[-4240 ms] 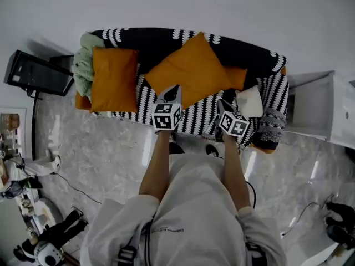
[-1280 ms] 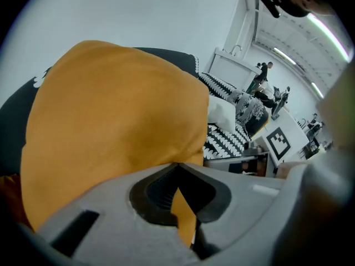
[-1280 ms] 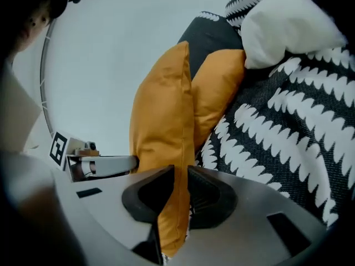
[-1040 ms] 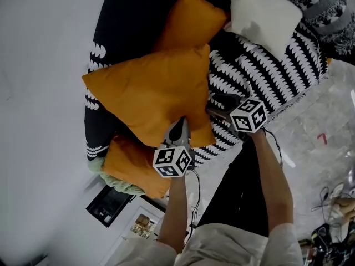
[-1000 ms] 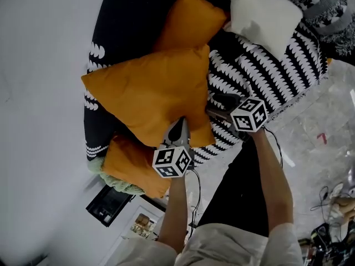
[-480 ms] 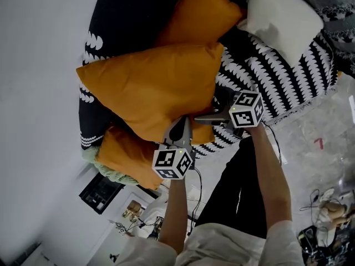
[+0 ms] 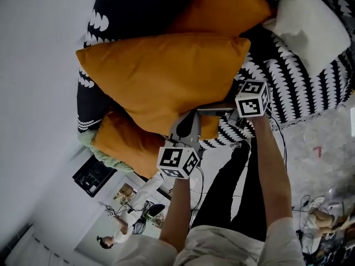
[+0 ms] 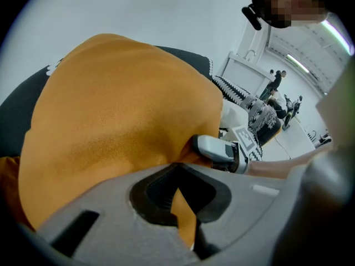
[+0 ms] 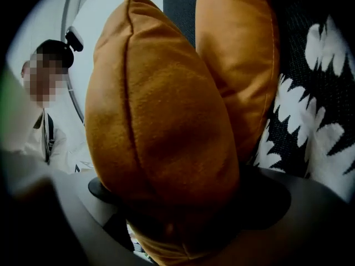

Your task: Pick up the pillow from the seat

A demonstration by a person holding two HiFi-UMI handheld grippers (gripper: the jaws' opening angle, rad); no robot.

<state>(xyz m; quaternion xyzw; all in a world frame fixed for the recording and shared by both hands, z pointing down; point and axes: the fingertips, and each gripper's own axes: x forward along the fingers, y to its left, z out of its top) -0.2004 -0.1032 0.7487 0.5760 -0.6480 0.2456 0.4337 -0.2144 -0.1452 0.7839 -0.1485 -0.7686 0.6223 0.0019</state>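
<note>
**A:** Left gripper [image 8: 180, 170]?

**B:** The jaws are closed and pinch a fold of the orange pillow [image 8: 122, 110] at its lower edge.

**A:** And the right gripper [image 9: 186, 204]?

**B:** The jaws are wide and have just been opening. The pillow's end bulges between them, but I see no squeeze.

**A:** Where is the pillow?

**B:** It is up on edge over the patterned seat [image 7: 299, 76], between both grippers. Another orange cushion [image 7: 222, 7] is just behind it. I can't tell whether it touches the seat.
</note>
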